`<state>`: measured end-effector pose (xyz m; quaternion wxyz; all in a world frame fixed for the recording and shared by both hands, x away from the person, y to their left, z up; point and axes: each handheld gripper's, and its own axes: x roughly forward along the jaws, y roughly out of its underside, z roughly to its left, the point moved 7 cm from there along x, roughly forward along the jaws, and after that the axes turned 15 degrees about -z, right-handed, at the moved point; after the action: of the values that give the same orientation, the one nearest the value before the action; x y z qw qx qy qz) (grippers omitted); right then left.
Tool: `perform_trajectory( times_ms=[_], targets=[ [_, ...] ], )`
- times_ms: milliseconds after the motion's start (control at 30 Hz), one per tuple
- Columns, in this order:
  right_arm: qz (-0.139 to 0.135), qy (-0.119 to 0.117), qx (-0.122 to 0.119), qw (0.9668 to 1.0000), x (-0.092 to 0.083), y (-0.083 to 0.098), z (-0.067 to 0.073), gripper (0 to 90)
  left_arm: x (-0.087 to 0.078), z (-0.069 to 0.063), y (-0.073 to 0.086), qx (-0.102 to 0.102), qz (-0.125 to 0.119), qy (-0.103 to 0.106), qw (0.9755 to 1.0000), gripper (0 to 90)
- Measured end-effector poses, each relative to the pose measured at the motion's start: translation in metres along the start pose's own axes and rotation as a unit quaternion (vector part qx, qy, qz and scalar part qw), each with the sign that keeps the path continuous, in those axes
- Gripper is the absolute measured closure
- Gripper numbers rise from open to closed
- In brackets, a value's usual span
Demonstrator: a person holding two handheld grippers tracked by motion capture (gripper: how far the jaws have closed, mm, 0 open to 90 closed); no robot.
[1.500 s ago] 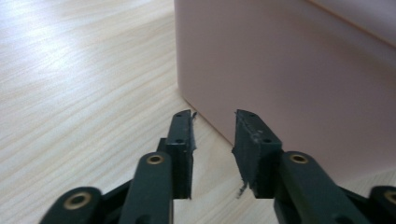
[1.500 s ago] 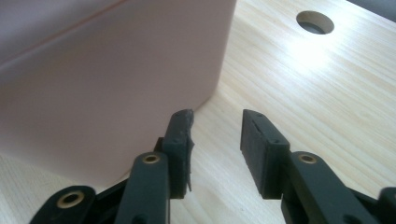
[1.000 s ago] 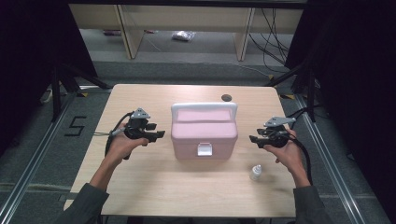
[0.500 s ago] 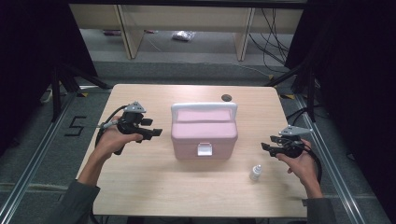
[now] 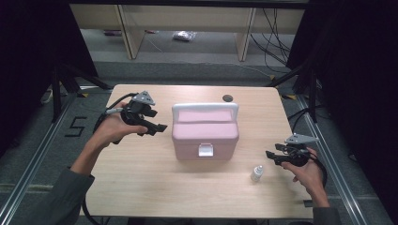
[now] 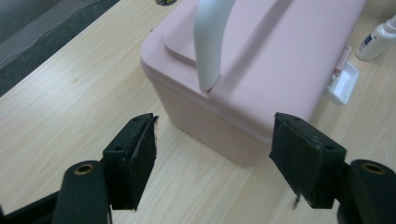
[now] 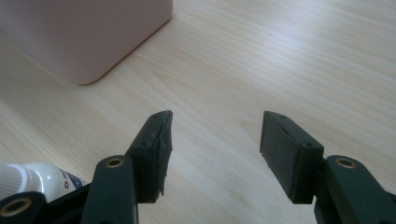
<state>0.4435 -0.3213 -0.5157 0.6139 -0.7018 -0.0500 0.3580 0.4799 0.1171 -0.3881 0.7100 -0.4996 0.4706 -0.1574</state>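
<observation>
The right gripper [image 5: 273, 156] hung low at the table's [image 5: 141, 197] near right, jaws parted with nothing between them, aimed at the bottle [image 5: 256, 173] standing just left of it, likely its next pick. Bare wood around the bottle left room to approach, though the edge lay near. Farther, the box [image 5: 205, 136] sat mid-table, latch toward the person. The left gripper [image 5: 157, 127], raised just left of the box, had been opening its jaws, empty.

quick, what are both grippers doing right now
left gripper: open, jaws just been opening, nothing between them, beside the pink box.
right gripper: open, empty, near the small white bottle.
</observation>
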Motion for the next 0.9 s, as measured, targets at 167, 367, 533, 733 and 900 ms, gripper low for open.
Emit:
perform_trajectory(
  times_ms=[167,367,533,733,900],
  targets=[
    [-0.005,0.017,0.005,0.9998,-0.006,0.005,-0.007,43.7,0.004,-0.004,-0.012,0.018,0.015,0.008,0.9997,29.4],
    [0.01,0.024,0.001,0.9997,-0.007,0.017,-0.009,40.2,0.008,-0.003,-0.026,0.029,0.025,0.012,0.9992,29.8],
    [0.023,0.044,0.015,0.9987,-0.013,0.026,-0.013,34.8,0.014,-0.002,-0.033,0.037,0.037,0.015,0.9986,30.2],
    [0.026,0.037,-0.004,0.999,-0.014,0.029,-0.01,34.7,0.023,-0.006,-0.042,0.053,0.059,0.023,0.9966,30.4],
    [0.029,0.037,-0.001,0.9989,-0.012,0.031,-0.008,34.8,0.029,-0.005,-0.046,0.065,0.079,0.026,0.9944,30.4]
  ],
)
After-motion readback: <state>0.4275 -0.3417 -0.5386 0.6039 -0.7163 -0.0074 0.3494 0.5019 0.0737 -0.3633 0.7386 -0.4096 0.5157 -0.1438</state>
